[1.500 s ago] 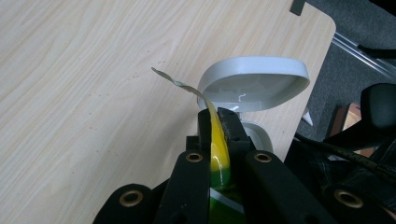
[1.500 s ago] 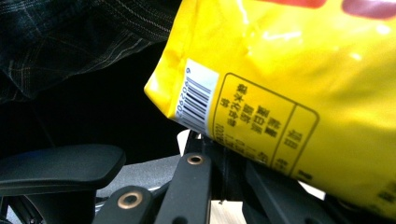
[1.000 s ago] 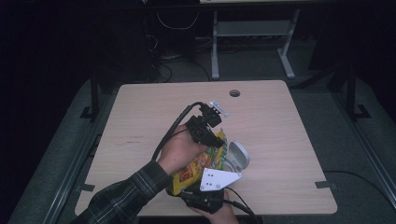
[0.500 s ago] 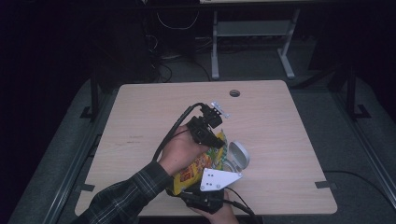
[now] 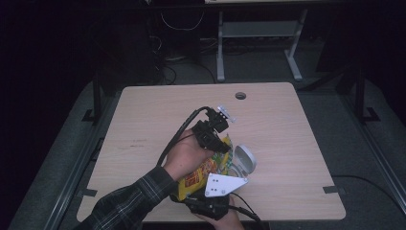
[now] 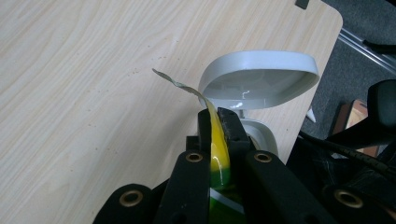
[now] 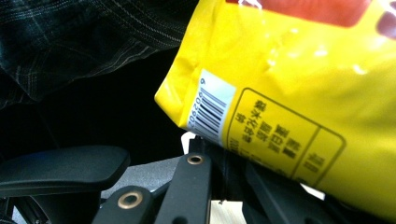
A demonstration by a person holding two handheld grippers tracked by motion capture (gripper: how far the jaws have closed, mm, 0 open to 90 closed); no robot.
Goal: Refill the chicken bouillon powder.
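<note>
Tools clamp a yellow snack bag above the counter, left tool pinching its top seal and right tool its bottom edge beside an open grey container; tearing cleanly likely needs steady, opposed pulls.

Yellow plastic snack bag near front edge of pale wooden table; open white hinged-lid container just right of it.

A person's left hand is holding the left gripper on the top of a yellow snack bag, while the right gripper is gripping its bottom. A grey open-lidded container is sitting just beside the bag on the wooden table.
</note>
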